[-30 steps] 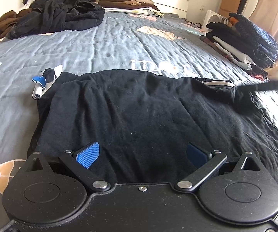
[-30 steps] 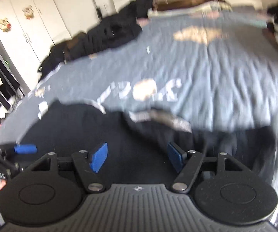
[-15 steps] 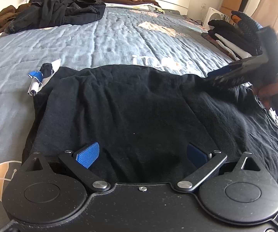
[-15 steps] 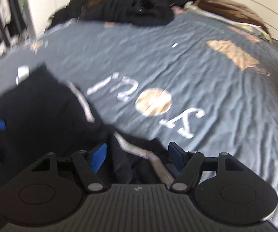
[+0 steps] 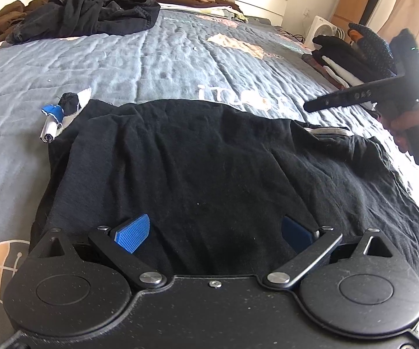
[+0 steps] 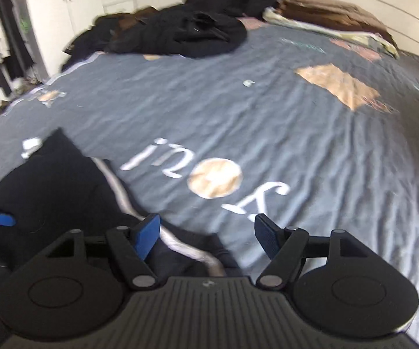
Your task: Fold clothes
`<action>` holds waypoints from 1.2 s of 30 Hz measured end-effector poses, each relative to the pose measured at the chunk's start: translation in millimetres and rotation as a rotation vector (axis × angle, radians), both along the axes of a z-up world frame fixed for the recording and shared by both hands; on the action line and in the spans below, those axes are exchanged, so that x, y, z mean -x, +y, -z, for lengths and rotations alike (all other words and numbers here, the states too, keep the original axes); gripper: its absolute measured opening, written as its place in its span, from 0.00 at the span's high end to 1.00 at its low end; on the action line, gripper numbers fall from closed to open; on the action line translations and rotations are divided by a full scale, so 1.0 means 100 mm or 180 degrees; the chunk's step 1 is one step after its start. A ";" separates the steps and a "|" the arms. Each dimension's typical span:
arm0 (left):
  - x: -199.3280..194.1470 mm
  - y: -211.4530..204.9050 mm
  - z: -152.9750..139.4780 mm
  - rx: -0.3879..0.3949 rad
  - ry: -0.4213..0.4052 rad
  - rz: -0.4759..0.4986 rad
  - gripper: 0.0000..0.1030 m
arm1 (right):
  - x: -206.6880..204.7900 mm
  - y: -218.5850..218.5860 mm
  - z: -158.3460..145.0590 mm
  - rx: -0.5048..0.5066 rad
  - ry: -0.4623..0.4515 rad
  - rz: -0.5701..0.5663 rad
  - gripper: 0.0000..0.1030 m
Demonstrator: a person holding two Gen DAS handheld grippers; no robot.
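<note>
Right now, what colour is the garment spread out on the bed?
Black garment, with a pale trim band at one edge; clearest in the left wrist view.

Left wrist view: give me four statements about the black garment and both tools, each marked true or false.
1. The black cotton garment lies spread on the grey printed bedspread. True.
2. The left tool is clamped shut on it. False: its jaws stand open over the cloth.
3. The right tool is open. True.
4. The folded clothes stack lies on the garment. False: it sits apart, by the bed's far right edge.
</note>
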State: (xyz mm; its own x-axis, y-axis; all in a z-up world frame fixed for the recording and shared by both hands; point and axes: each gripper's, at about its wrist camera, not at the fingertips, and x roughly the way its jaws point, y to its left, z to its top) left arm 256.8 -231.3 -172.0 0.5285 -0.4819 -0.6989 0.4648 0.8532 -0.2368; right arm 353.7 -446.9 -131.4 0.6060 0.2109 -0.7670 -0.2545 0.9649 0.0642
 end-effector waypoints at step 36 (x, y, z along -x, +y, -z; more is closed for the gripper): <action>-0.02 0.03 -0.04 0.0056 0.0008 -0.0010 0.05 | -0.19 0.21 0.05 0.0053 -0.0006 0.0094 0.82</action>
